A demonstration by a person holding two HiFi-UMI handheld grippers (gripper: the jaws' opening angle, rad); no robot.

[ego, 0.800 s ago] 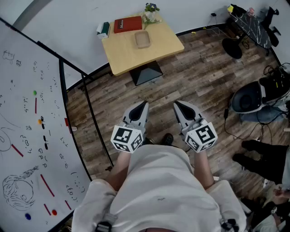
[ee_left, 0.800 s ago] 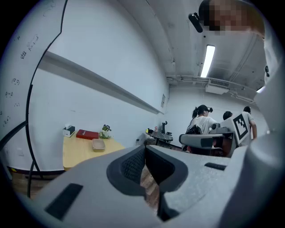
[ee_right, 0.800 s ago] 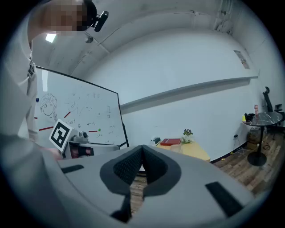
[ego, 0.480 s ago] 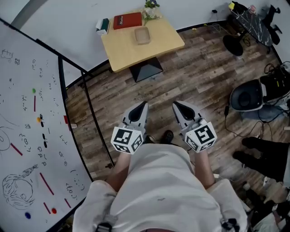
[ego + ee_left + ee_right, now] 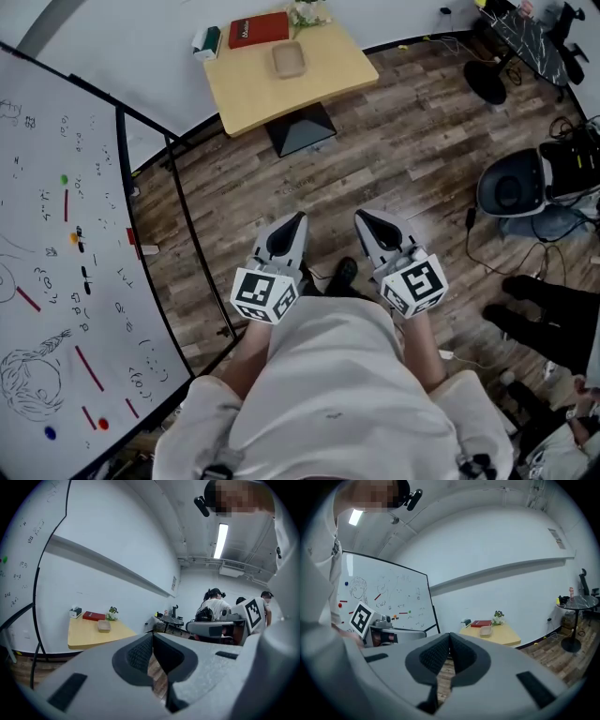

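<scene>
Matt grey plastic left gripper and right gripper; smooth pale wooden table; grainy plank floor.

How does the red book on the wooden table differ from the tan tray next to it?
The red book is a flat closed slab, while the tan tray is a shallow dish with a raised rim. The red book looks longer than the tan tray. The red book lies at the table's wall-side edge, the tan tray nearer its middle. Both rest flat on the table.
</scene>
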